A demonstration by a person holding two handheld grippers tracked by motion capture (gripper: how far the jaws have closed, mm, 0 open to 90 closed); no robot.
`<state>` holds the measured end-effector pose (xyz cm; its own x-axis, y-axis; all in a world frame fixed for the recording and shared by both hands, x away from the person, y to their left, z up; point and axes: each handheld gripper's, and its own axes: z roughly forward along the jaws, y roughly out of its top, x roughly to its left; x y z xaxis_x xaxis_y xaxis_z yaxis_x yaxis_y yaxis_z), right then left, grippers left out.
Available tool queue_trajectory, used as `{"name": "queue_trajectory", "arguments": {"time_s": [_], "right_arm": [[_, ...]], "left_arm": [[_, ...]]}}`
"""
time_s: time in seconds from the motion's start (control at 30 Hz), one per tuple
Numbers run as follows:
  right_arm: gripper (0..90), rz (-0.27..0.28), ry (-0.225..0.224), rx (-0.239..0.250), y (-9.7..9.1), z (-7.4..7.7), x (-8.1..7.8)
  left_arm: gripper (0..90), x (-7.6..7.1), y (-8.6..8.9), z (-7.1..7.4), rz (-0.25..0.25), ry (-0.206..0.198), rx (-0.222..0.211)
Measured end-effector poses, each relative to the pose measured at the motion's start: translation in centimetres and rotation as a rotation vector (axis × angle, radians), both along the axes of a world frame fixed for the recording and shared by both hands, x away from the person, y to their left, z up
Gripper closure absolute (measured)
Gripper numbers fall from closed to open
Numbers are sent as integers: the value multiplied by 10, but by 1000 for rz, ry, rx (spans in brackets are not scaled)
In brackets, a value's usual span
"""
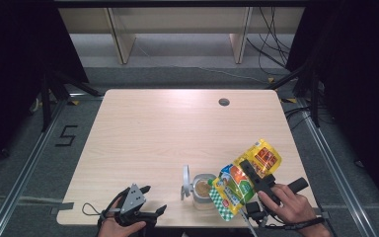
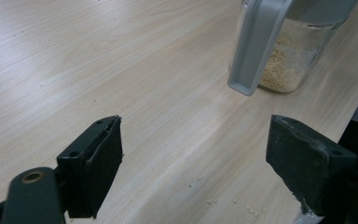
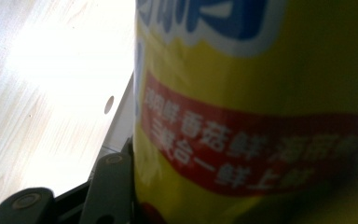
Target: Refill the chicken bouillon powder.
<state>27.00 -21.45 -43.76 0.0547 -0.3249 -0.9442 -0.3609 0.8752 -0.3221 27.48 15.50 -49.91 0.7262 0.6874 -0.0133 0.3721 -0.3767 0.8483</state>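
Just right of the open jar [image 1: 203, 190] on the counter [image 1: 168, 133], a soft, crinkly, slippery pouch [image 1: 242, 180] is pinched mid-body by the half-closed right gripper [image 1: 254, 177], best held there firmly, while the left gripper [image 1: 143, 197] is kept wide open, empty.

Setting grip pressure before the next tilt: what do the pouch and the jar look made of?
Pouch: looks like flexible plastic film, glossy and printed; it creases and catches glare in the right tongs.
Jar: clear and rigid, so glass or hard plastic, hard to tell; the granules show through its wall.
Jar lid: grey, matte, probably moulded plastic.
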Motion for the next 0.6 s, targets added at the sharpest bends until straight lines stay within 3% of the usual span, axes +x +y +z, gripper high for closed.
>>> {"name": "queue_trajectory", "arguments": {"time_s": [0.3, 0.6], "right_arm": [[555, -4, -3, 2, 0, 0, 0], [561, 0, -3, 6, -1, 0, 0]], "left_arm": [[181, 1, 1, 1, -10, -14, 22], [181, 1, 1, 1, -11, -11, 14]]}}
